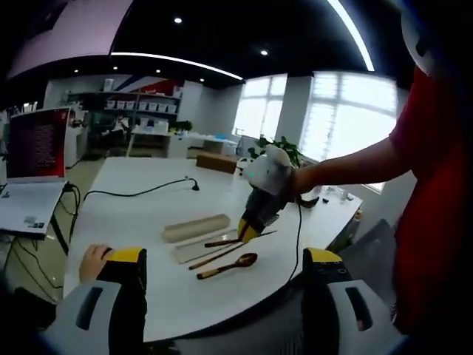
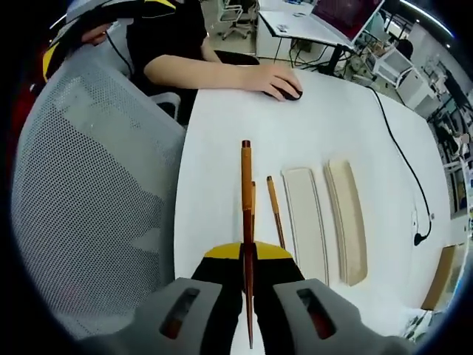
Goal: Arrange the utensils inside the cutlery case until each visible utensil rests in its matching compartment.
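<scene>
right hand-held gripper clenched on wooden utensil, long axis running straight ahead along jaws. open case tray lies just to its right on surface, parallel to utensil; lid beyond tray. second utensil between. left hand-held gripper released, well back, farther from tray. wooden spoon on surface beside tray.

An open beige cutlery case lies at centre right, its lid just beside it. Brown wooden utensils lie left of it; a spoon rests apart.
</scene>
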`<state>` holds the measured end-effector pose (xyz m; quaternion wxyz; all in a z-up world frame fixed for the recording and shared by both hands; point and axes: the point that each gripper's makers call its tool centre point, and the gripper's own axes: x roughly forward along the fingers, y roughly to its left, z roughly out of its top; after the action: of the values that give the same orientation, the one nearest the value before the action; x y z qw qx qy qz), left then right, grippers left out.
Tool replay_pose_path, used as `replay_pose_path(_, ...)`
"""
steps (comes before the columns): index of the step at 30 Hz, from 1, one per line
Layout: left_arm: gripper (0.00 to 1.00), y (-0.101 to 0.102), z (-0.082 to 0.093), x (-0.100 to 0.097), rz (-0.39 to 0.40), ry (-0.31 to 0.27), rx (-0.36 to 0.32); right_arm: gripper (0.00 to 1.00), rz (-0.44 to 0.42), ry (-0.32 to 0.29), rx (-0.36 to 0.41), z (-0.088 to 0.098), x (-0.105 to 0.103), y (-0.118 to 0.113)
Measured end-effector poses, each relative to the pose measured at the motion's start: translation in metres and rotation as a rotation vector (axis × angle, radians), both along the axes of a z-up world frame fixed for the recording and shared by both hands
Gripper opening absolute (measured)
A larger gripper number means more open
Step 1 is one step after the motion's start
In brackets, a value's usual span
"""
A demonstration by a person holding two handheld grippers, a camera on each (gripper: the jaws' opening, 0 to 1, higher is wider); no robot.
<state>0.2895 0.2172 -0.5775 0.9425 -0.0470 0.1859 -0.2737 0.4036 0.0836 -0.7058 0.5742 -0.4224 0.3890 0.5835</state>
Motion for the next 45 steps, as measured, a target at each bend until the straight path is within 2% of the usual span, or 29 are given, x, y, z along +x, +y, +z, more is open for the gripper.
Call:
replay_pose_path(7,0.88,0.005,0.001,0.002,0.009,-0.001,0.0,0.0,-0.011,0.002,-0.002,0.007,0.005,-0.001)
replay_pose_path(13,0.87,0.002,0.002,0.004,-0.009,0.0,0.005,0.0,0.016,-0.003,-0.009,0.014,0.011,-0.005)
replay_pose_path(26,0.87,0.002,-0.002,0.001,-0.011,0.013,0.011,0.0,0.019,-0.039,-0.02,0.026,0.035,-0.01)
replay_pose_path(36,0.86,0.007,-0.005,-0.003,0.009,0.021,0.01,0.0,0.019,-0.049,-0.017,0.04,0.056,-0.006)
replay_pose_path(45,0.86,0.003,-0.005,0.0,0.0,0.023,0.01,0.0,0.044,-0.093,-0.025,0.061,0.091,0.001)
